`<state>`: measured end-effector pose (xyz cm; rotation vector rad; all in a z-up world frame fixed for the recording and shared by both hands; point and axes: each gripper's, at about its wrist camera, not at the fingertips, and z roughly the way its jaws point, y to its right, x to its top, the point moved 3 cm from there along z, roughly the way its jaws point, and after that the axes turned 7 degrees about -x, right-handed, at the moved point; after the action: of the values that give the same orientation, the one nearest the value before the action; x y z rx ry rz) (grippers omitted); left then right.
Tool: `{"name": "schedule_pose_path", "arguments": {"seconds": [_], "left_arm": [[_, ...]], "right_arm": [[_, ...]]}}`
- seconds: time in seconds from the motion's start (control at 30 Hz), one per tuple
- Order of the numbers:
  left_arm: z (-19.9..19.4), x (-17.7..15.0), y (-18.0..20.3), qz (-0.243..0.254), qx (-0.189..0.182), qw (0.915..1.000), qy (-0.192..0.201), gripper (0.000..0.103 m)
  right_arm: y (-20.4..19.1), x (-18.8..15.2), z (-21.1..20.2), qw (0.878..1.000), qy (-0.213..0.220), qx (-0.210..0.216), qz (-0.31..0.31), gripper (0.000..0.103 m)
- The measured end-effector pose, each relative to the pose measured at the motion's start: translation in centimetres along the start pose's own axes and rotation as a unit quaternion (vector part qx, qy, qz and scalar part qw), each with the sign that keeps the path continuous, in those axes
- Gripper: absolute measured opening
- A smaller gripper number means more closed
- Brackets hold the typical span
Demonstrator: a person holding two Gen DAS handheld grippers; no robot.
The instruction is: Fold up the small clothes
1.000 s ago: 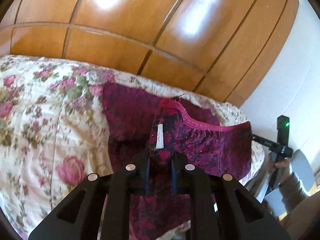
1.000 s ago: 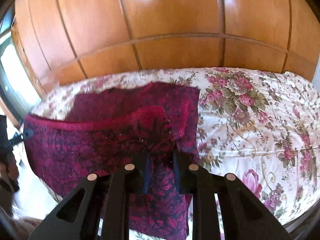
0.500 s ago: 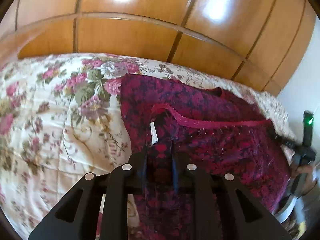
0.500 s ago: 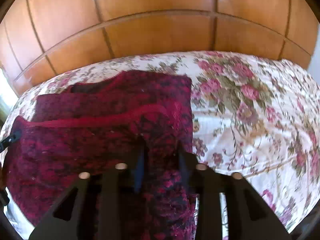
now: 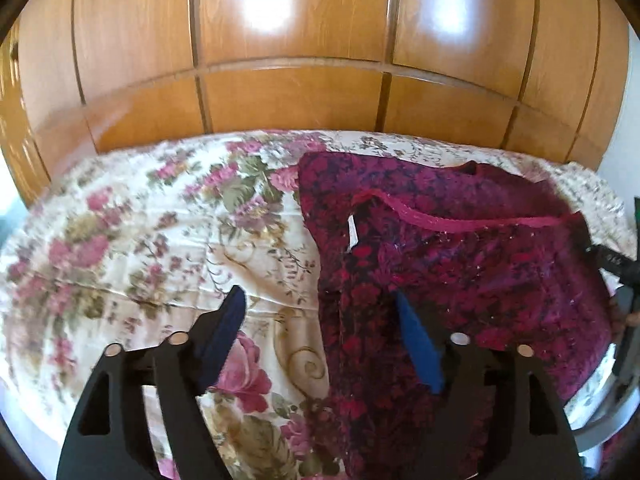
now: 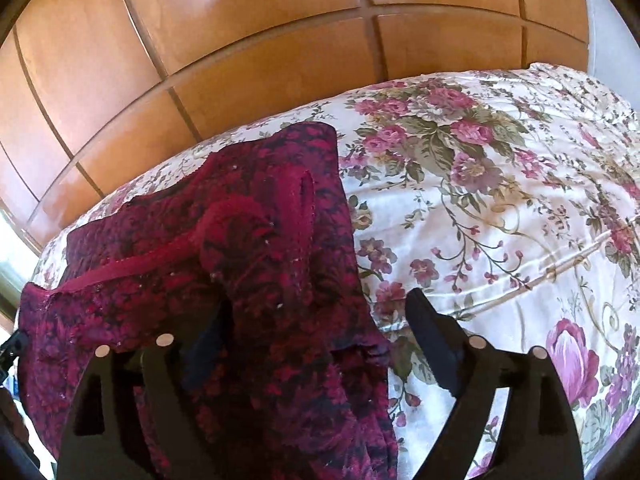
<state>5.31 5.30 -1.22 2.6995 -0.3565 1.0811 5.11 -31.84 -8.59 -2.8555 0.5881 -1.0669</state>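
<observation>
Lying folded on the floral bedspread (image 5: 120,240), the crimson garment (image 5: 460,264) sits between both grippers' just-parted fingers (image 6: 432,344).

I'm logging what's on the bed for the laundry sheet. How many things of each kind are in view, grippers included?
Dark red floral garment: 1
Floral bedspread: 1
Grippers: 2, the left gripper and the right gripper, both open, with cloth between the jaws
Wooden wardrobe: 1
Total: 5
</observation>
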Motion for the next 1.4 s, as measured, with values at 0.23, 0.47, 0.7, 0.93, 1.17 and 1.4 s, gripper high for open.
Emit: {"name": "schedule_pose_path", "arguments": {"seconds": [0.23, 0.47, 0.7, 0.93, 1.17, 1.4], "left_arm": [[-0.1, -0.4, 1.4, 0.024, 0.025, 0.9994, 0.005, 0.093], [0.0, -1.1, 2.0, 0.017, 0.02, 0.9996, 0.001, 0.097], [-0.2, -1.5, 2.0, 0.005, 0.009, 0.9999, 0.0, 0.098], [-0.3, -1.7, 2.1, 0.013, 0.016, 0.9998, 0.001, 0.098], [-0.2, -1.5, 2.1, 0.02, 0.028, 0.9994, 0.0, 0.098], [-0.3, -0.8, 2.0, 0.021, 0.012, 0.9997, 0.0, 0.098]], "right_arm": [[0.0, -0.8, -0.1, 1.0, 0.008, -0.024, -0.003, 0.1], [1.2, -1.1, 0.7, 0.999, -0.012, 0.018, 0.043, 0.101], [1.3, -1.3, 0.7, 0.999, -0.012, 0.027, 0.046, 0.101], [1.6, -1.3, 1.1, 0.997, -0.023, 0.041, 0.061, 0.101], [1.5, -1.3, 1.1, 0.997, -0.024, 0.037, 0.059, 0.101], [0.6, -0.7, 0.2, 0.999, -0.028, 0.004, 0.015, 0.101]]}}
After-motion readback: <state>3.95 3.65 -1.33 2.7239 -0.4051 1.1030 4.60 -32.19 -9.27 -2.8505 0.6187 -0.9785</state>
